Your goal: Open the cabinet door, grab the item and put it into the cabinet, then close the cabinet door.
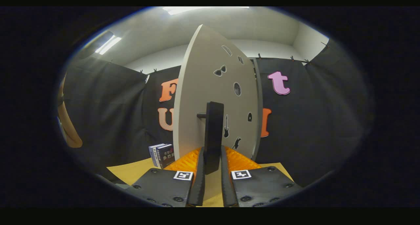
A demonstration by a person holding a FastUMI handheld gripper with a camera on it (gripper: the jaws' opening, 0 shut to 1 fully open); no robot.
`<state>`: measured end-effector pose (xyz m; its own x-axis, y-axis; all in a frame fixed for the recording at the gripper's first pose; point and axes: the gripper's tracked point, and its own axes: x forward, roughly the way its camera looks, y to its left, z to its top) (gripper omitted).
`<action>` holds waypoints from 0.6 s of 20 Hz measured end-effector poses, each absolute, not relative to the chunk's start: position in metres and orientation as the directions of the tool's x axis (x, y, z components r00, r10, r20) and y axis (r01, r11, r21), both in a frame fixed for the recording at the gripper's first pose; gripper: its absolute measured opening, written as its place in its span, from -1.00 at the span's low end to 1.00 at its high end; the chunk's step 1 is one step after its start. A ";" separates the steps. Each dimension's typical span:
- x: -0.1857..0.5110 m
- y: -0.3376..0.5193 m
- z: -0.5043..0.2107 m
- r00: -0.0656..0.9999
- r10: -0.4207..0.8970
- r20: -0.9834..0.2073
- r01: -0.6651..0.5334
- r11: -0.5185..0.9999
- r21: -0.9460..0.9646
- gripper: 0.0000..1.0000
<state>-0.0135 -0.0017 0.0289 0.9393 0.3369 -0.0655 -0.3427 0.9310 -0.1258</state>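
Claw (212, 159) closed down to a narrow gap, clamped on the black door handle (213, 136); both fingers (199, 175) pressing the handle's lower end from either side. Handle upright, standing off the door on a short black peg at its left.

Cabinet door (210, 93) pale grey, swung open, seen nearly edge-on, rising straight ahead of the fingers. Small dark stickers on its face: glasses, guitar, a few round and oval shapes. Thin strip of the cabinet frame (257, 110) just right of the door; cabinet interior hidden, cannot tell contents.

Item to stow: small box (161, 155), dark blue with white sides, upright on the yellow table top (131, 172), left of the door's lower edge, near the back edge of the table against the black cloth. Well clear of the fingers, untouched.

Table corner visible right of the fingers too. White wall and ceiling lights above the cloth.
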 end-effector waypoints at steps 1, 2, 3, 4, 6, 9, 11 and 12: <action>-0.014 -0.009 0.027 0.946 0.316 -0.071 -0.323 0.937 -0.132 -0.42; -0.016 -0.016 0.027 0.953 0.295 -0.067 -0.302 0.944 -0.135 -0.42; -0.017 -0.020 0.028 0.958 0.281 -0.061 -0.287 0.949 -0.130 -0.42; -0.018 -0.024 0.028 0.963 0.263 -0.059 -0.269 0.954 -0.132 -0.44; -0.024 -0.037 0.032 0.970 0.236 -0.058 -0.242 0.960 -0.140 -0.47; -0.034 -0.055 0.036 0.977 0.208 -0.043 -0.212 0.968 -0.135 -0.49; -0.033 -0.062 0.038 0.982 0.188 -0.032 -0.190 0.974 -0.122 -0.50; -0.033 -0.070 0.039 0.985 0.169 -0.027 -0.171 0.979 -0.114 -0.51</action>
<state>-0.0330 -0.0698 0.0395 0.9852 0.1694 -0.0274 -0.1715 0.9785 -0.1143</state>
